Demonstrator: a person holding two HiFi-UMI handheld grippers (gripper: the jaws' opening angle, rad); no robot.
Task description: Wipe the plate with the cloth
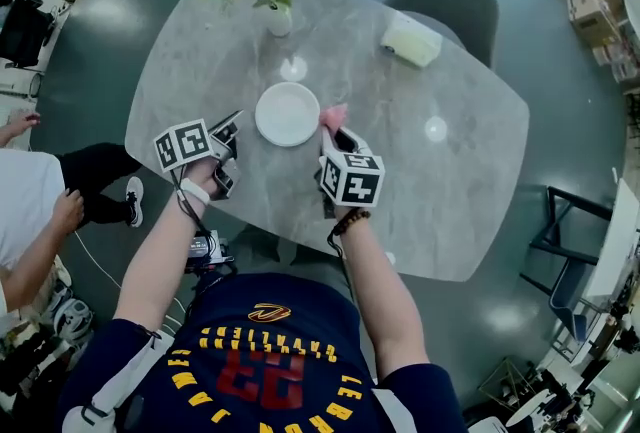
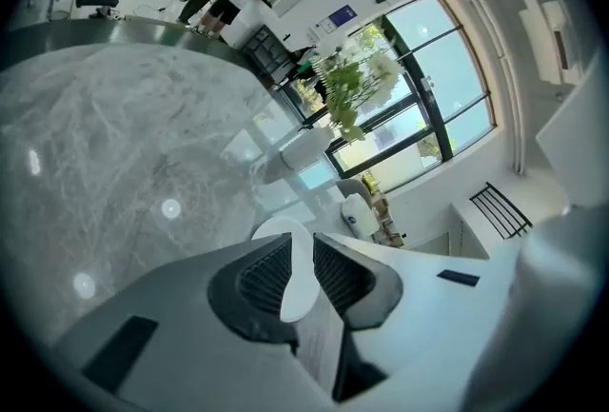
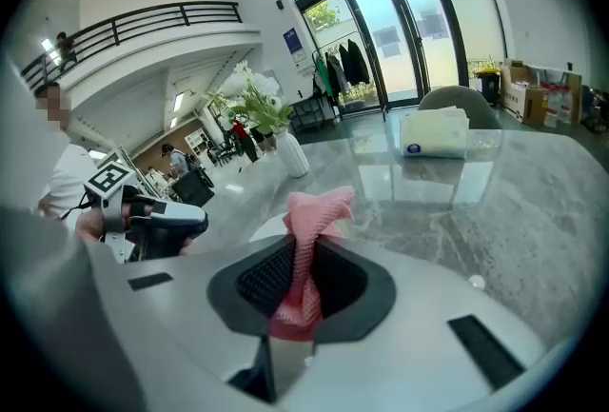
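A white plate (image 1: pixel 287 114) lies flat on the round grey marble table (image 1: pixel 430 181). My left gripper (image 1: pixel 232 128) hovers just left of the plate. In the left gripper view its jaws (image 2: pixel 297 246) stand open, and the plate (image 2: pixel 276 230) shows through the gap, untouched by the pads. My right gripper (image 1: pixel 335 133) is at the plate's right rim, shut on a pink mesh cloth (image 1: pixel 333 113). In the right gripper view the cloth (image 3: pixel 314 210) sticks up, bunched, from between the pads, with a sliver of the plate (image 3: pixel 265 227) behind it.
A vase of white flowers (image 1: pixel 278 19) stands at the table's far edge, and a white tissue pack (image 1: pixel 410 39) lies at the far right. A dark chair (image 1: pixel 455 1) sits behind the table. A person (image 1: pixel 40 201) sits to the left. A black frame chair (image 1: pixel 570 221) stands at the right.
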